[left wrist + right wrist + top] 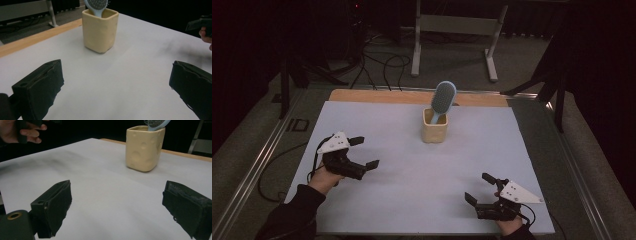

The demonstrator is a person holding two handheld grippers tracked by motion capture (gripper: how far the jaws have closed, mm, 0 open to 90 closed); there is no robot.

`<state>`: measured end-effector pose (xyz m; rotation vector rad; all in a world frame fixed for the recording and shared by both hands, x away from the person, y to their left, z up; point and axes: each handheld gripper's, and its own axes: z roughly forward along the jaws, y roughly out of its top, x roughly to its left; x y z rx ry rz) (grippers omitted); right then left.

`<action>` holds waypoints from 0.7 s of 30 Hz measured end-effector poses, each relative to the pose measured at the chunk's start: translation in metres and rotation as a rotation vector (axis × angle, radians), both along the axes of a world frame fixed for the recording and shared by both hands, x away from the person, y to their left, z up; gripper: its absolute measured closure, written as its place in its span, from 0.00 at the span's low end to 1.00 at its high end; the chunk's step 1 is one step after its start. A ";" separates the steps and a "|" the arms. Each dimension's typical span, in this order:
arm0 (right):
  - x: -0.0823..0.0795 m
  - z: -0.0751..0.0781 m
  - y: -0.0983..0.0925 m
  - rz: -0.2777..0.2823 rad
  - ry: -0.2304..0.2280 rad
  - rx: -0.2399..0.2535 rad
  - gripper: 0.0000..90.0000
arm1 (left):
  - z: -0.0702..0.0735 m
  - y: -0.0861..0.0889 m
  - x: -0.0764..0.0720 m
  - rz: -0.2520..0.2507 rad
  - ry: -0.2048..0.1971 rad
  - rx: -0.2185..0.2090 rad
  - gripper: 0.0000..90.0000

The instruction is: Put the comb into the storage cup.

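Observation:
A cream square cup [434, 129] [100, 30] [145, 148] stands upright near the back middle of the white sheet. A light blue hairbrush [443, 99] [97, 5] [156, 124] stands in it, bristle head up and leaning right. My left gripper [364, 152] [117, 87] is open at the left of the sheet, well short of the cup, with nothing between its jaws. At the front right my right gripper [479, 187] [120, 212] is open as well and holds nothing.
The white sheet [422, 195] covers a wooden tabletop whose bare strip [377, 96] shows at the back. Beyond the table stand a grey frame [457, 30] and loose cables [382, 65] on the floor. A hand [22, 131] with the other gripper shows far off.

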<state>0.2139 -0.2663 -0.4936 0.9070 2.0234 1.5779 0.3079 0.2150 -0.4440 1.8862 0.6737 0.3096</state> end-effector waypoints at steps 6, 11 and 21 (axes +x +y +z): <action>0.000 0.000 0.001 0.002 -0.002 0.000 0.10 | -0.010 0.015 -0.010 0.039 0.003 0.001 0.00; 0.001 -0.001 0.001 0.000 0.000 -0.001 0.10 | -0.016 0.026 -0.017 0.064 0.004 0.015 0.00; 0.001 -0.001 0.001 0.001 0.001 -0.003 0.10 | -0.028 0.038 -0.036 0.086 0.007 0.023 0.00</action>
